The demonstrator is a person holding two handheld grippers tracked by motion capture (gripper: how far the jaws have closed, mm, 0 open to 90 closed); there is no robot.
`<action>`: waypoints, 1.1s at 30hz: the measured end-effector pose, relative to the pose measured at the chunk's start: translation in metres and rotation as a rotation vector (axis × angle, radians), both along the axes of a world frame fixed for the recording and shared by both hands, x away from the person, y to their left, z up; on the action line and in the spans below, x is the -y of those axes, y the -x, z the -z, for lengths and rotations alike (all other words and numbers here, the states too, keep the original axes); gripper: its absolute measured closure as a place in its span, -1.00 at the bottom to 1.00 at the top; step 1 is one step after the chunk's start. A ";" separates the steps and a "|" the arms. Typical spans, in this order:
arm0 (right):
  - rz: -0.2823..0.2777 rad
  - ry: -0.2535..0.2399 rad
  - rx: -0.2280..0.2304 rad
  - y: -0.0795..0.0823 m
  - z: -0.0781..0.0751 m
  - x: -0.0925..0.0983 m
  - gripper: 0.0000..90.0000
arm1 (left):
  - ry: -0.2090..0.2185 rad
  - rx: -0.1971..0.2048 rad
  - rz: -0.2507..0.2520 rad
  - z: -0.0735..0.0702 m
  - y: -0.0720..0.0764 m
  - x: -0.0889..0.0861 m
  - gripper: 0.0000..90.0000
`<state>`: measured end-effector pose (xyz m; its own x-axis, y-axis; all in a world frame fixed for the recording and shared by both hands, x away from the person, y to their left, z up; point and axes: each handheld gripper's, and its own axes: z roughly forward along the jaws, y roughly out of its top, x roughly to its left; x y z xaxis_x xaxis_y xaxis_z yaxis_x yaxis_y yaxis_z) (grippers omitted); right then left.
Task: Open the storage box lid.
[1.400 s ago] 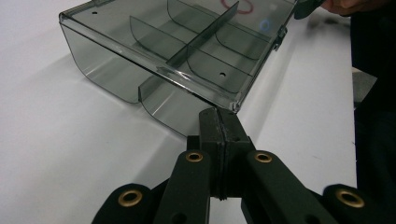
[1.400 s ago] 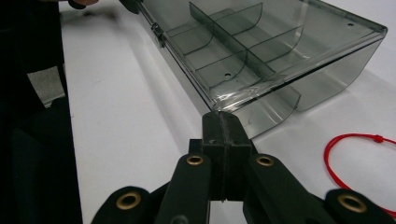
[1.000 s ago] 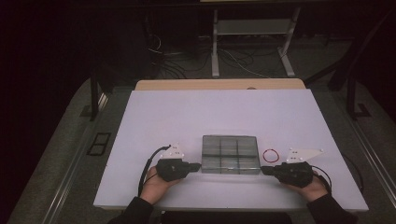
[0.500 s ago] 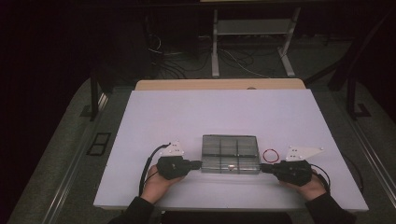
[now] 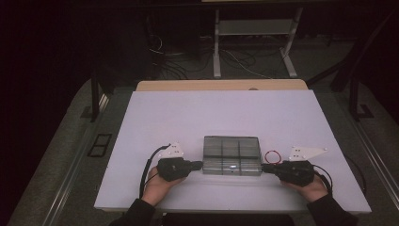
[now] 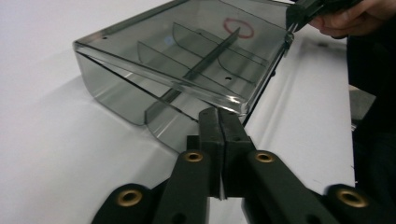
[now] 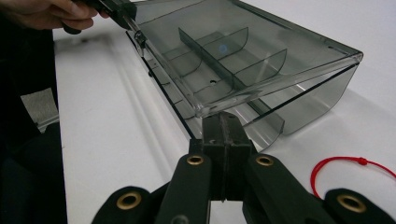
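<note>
A clear grey plastic box [image 5: 232, 155] with little walls inside sat on the white table [image 5: 188, 113], near the person's edge. Everything else is told from that box.

The left gripper [image 5: 200, 165] was at the left end of the box, at the corner nearest the person. Its two black jaws were pressed together, with nothing between them that I could see. In the left gripper view the closed tip [image 6: 218, 122] sat just under the edge of the lid [image 6: 187, 60], and the lid was tipped up a little from the box. It looked like the tip was poked under there to lift the lid, not to pinch it.

The right gripper [image 5: 263, 166] was at the right end of the box, at the near corner too. Its jaws were also squeezed shut on nothing. In the right gripper view the tip [image 7: 223, 127] touched under the lid's edge [image 7: 280, 79] in the same way. Using both ends at once probably kept the lid level while it came up.

A thin red string loop [image 5: 272, 157] lay on the table just to the right of the box, beside the right gripper. It was not in the box yet. The little rooms inside the box looked empty.
</note>
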<state>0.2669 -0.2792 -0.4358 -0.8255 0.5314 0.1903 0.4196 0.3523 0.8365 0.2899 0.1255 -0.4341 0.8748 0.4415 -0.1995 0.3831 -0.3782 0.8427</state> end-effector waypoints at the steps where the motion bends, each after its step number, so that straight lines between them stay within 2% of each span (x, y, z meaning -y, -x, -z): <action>1: 0.002 -0.002 0.000 0.000 0.000 0.000 0.98 | -0.004 0.004 -0.002 0.000 0.000 -0.002 0.88; 6: 0.006 -0.009 0.003 -0.002 -0.001 0.000 0.98 | -0.009 0.017 -0.023 0.002 0.002 -0.010 0.65; 9: 0.001 -0.025 -0.006 -0.003 -0.001 -0.002 0.98 | -0.015 0.028 -0.035 0.003 0.003 -0.013 0.45; 15: -0.023 -0.008 -0.002 -0.004 0.000 -0.011 0.98 | -0.011 0.025 -0.050 0.003 0.002 -0.020 0.15; 17: -0.023 -0.007 -0.002 -0.005 0.000 -0.012 0.98 | -0.010 0.012 -0.054 0.004 0.002 -0.020 0.04; 24: -0.033 -0.027 -0.010 -0.008 0.000 -0.017 0.98 | 0.010 0.017 -0.072 0.005 0.003 -0.021 -0.16; 33: -0.053 -0.026 -0.015 -0.013 0.001 -0.027 0.98 | 0.006 0.035 -0.098 0.006 0.003 -0.022 -0.43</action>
